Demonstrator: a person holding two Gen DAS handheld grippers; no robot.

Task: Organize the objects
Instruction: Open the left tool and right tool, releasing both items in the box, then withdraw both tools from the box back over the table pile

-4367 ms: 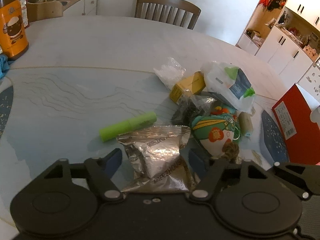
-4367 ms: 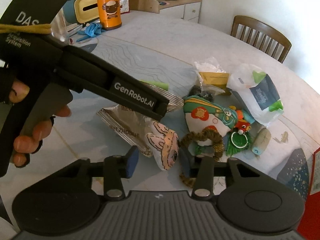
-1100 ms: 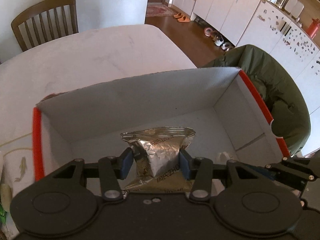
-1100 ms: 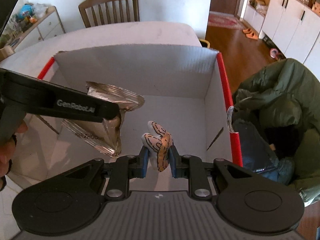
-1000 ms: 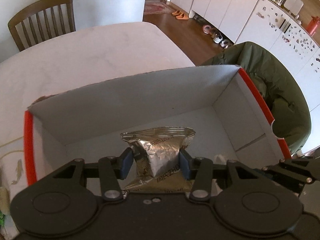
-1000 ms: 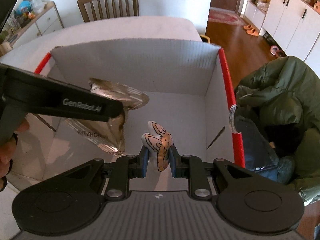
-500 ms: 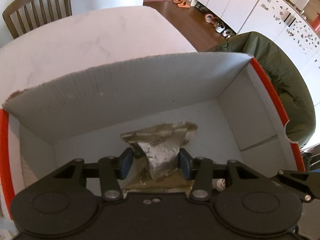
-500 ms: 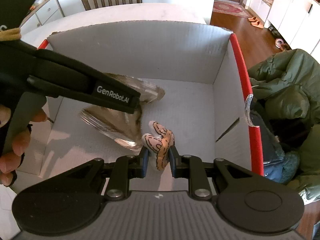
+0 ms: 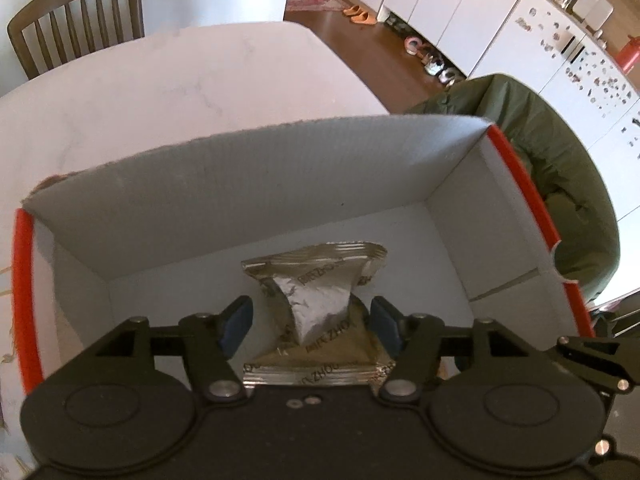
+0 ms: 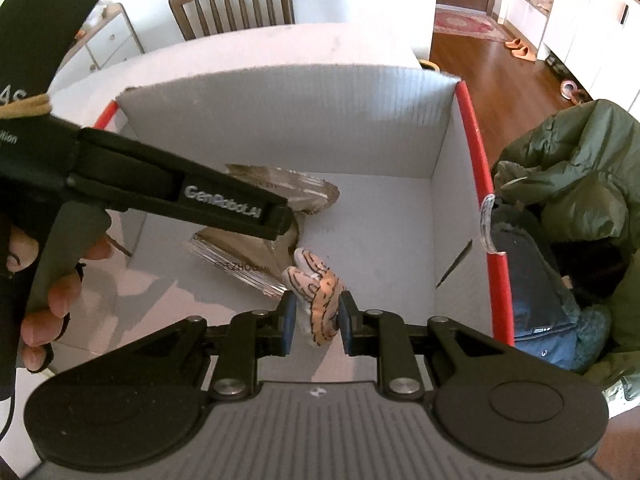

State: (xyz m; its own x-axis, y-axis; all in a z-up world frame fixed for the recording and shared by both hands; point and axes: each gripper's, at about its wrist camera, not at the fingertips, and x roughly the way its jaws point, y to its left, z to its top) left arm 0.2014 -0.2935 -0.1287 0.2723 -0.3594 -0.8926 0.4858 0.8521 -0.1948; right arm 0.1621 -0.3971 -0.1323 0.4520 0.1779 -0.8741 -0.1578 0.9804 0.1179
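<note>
On the left, our left tool hangs over the open cardboard box, its blue pads spread wide and clear of the foil packet. The packet sits crumpled between them inside the box, apparently on the floor, its long axis running away from us toward the far wall. To the right, our right tool is pinching a small tiger-striped soft toy, held above the box floor just right of the packet. The toy's drop spot lies straight below, beside the packet's near corner, so we judge a plain release there will serve, well short of the red-edged right wall.
</note>
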